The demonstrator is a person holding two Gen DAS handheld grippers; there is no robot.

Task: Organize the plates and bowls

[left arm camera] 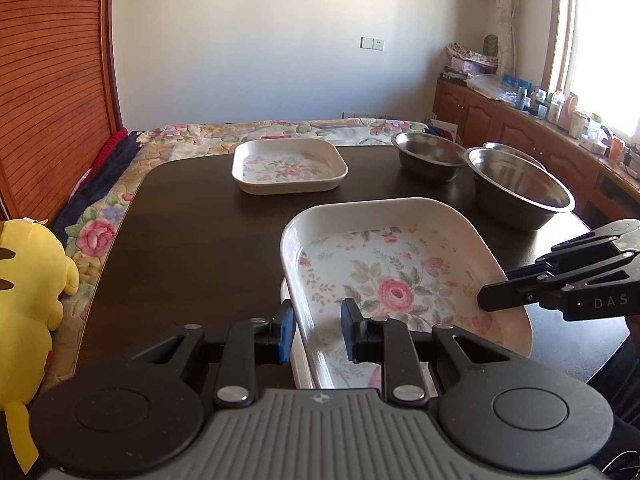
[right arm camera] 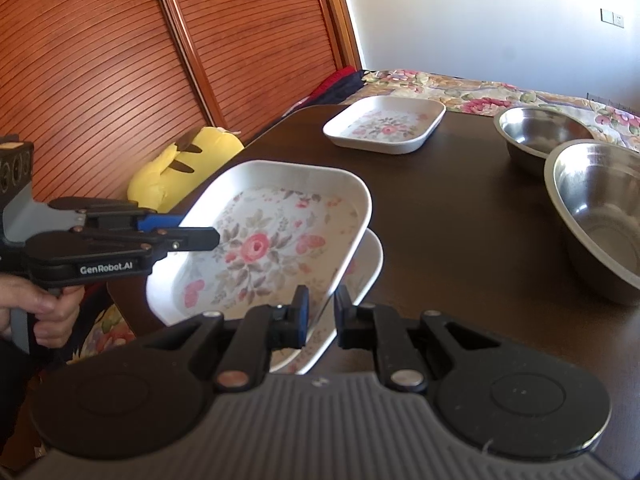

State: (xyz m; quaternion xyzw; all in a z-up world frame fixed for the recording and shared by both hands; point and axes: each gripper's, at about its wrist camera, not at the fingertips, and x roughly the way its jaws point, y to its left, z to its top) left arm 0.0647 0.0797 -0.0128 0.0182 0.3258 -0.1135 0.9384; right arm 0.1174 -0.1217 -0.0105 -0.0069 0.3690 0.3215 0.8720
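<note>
A white rectangular plate with a rose print (left arm camera: 400, 280) (right arm camera: 260, 248) is held over a second matching plate (left arm camera: 298, 368) (right arm camera: 366, 264) on the dark table (left arm camera: 200, 240). I cannot tell whether the two plates touch. My left gripper (left arm camera: 319, 330) (right arm camera: 192, 230) is shut on the held plate's left rim. On the opposite rim my right gripper (right arm camera: 323, 312) (left arm camera: 492, 300) is shut as well. A third floral plate (left arm camera: 288, 166) (right arm camera: 386, 124) lies at the table's far side. Two steel bowls (left arm camera: 430, 156) (left arm camera: 520, 192) stand at the far right, with another bowl's rim (left arm camera: 512, 150) behind them.
A yellow plush toy (left arm camera: 28, 280) (right arm camera: 188, 160) lies on the floral quilt (left arm camera: 100, 236) beside the table's left edge. A slatted wooden door (right arm camera: 120, 60) rises behind it. A cluttered wooden cabinet (left arm camera: 520, 120) runs along the right wall. A person's hand (right arm camera: 40, 312) grips the left gripper's handle.
</note>
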